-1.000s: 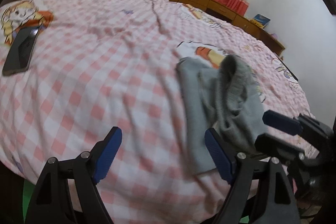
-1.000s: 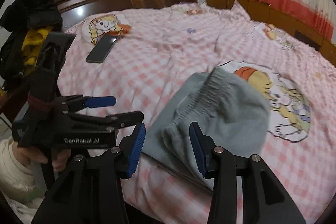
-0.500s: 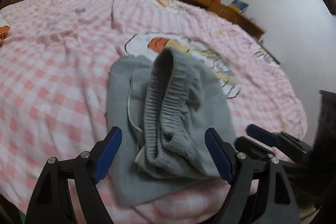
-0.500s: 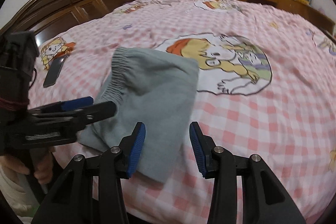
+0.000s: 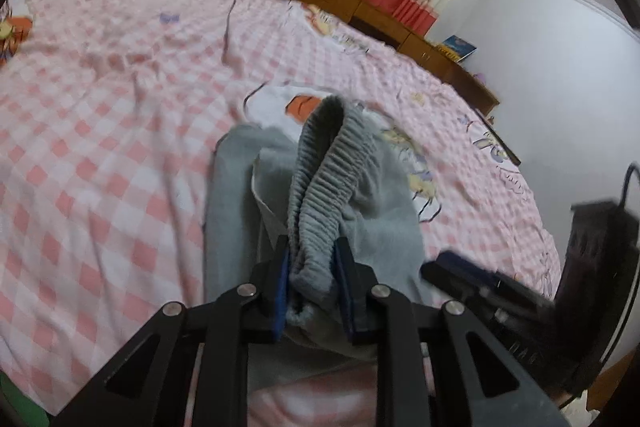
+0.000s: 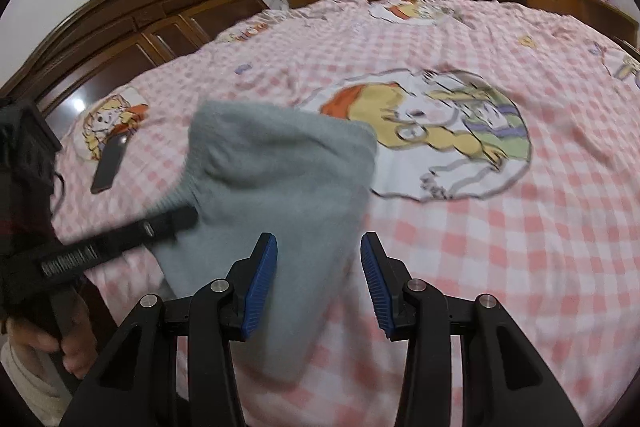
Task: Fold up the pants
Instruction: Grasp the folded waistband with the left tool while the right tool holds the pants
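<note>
Left hand-held gripper (image 5: 311,287) pinches the ribbed waistband of the grey pants (image 6: 276,183), partly folded near the bed (image 6: 500,227) edge; right hand-held gripper (image 6: 319,283) hovers spread over the cloth and should, I judge, clamp the opposite corner squarely before lifting.

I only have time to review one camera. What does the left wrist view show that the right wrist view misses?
Only the left wrist view shows the left gripper shut on the ribbed waistband. Only the right wrist view shows the right gripper open over the pants' near edge, the phone and the headboard. Both show the grey pants on the pink checked bedspread.
</note>
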### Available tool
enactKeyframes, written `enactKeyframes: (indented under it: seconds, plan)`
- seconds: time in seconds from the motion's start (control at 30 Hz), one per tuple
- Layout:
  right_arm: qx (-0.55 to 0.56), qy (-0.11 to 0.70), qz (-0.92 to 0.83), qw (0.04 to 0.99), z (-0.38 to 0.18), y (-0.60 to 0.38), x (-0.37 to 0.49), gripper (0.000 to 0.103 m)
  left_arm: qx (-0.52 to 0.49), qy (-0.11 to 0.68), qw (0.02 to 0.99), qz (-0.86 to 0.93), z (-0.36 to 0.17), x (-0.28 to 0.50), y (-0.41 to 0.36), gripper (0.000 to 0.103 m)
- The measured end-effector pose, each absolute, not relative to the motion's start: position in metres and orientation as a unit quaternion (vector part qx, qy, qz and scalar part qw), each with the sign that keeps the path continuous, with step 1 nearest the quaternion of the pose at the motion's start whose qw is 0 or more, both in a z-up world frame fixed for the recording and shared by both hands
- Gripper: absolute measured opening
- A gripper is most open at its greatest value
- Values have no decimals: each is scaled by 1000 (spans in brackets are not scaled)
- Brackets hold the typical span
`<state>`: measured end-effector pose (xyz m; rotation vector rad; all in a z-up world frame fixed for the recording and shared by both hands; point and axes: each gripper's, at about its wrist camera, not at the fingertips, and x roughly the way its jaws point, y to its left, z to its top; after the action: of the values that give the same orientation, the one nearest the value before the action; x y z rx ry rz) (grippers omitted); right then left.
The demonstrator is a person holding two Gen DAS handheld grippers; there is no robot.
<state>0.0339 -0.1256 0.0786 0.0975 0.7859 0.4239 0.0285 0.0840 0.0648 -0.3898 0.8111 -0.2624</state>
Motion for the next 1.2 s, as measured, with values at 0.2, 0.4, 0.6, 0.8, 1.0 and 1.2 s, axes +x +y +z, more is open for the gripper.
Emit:
enactKeyframes:
  seconds: [0.2, 0.4, 0.6, 0.8, 1.0, 1.2]
  plan:
    - [42, 367, 222, 902, 78, -107, 59, 44, -197, 417, 880, -112, 41, 32, 94, 34]
    - [25, 413, 248, 876, 62, -78, 114, 44, -169, 411, 889, -111, 38, 28, 95, 40]
    - [-20, 428, 247, 869, 47, -51, 133, 44, -183, 411, 886, -114, 35, 29, 105, 40]
    - [16, 416, 249, 874, 56, -68, 124, 44, -170, 405, 892, -109, 52, 21, 103, 45]
    - [54, 400, 236, 884, 74, -96, 99, 45, -151, 392, 903, -94, 67, 29, 101, 60]
    - [110, 427, 210, 873, 57, -133, 86, 52, -156, 411, 894, -82, 56, 58, 96, 62]
